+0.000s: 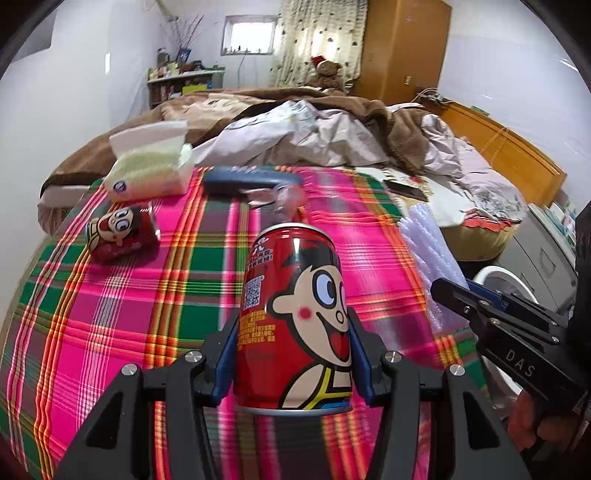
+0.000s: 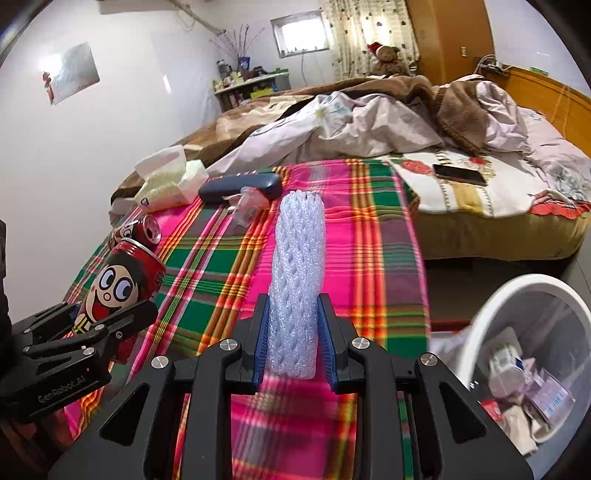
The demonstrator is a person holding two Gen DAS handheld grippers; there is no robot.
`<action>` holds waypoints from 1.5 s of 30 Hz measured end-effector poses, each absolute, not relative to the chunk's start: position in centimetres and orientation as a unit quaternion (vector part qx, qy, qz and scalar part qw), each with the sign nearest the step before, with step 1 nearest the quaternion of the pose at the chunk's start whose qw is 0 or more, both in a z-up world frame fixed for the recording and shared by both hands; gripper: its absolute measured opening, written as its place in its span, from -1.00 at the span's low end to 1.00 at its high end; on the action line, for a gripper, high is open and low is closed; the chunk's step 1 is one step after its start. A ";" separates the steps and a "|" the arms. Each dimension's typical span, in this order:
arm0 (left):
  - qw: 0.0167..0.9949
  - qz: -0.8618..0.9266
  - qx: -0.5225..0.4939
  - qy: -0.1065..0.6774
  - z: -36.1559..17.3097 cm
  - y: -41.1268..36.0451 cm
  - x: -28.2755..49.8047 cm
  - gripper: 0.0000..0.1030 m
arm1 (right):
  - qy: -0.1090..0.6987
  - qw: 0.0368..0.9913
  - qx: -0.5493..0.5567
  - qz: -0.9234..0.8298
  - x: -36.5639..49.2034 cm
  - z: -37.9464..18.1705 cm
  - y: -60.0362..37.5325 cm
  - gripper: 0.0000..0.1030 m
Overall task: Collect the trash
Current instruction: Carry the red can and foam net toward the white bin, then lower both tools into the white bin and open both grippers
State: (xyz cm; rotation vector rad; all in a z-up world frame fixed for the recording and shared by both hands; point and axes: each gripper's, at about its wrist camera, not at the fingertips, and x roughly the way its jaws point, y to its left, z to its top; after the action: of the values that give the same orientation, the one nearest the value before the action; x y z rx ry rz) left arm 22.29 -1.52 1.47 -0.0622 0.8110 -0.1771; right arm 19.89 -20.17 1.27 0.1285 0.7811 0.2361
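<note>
Daylight comes in through the small window (image 1: 249, 34) and the curtain (image 1: 320, 40) at the far wall, both glaring almost white, and it leaves the room evenly bright with only soft, faint shadows on the plaid cloth (image 1: 155, 295). Both views bulge hard, so the bed (image 2: 480, 192) and walls curve and the corners go black, and a pale patch of glare sits on the left wall in the right wrist view. The cloth nearest the lenses smears into streaks, the case (image 1: 251, 179) and wrapper (image 1: 284, 197) look soft, while the can (image 1: 295, 317) stays fairly sharp.
</note>
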 end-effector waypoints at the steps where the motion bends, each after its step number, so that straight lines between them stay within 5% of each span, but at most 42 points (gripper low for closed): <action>1: 0.916 -0.090 -0.026 0.391 1.7 -1.9 21.9 0.05 | 0.377 0.917 0.063 0.113 19.5 1.4 -20.5 -0.50; 27: 0.904 -0.230 0.037 0.358 4.2 -16.8 17.4 0.05 | 0.344 0.934 0.096 -0.030 12.0 2.7 -32.8 -0.50; 45: 0.875 -0.281 0.070 0.388 1.3 -24.7 17.7 0.05 | 0.408 0.903 0.094 -0.096 11.6 -0.9 -38.6 -0.50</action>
State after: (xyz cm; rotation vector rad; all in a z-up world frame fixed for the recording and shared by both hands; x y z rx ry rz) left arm 17.73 -24.70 1.33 0.1468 0.8104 -0.5863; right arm 11.64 -38.61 -0.92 0.1950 0.8443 -0.1988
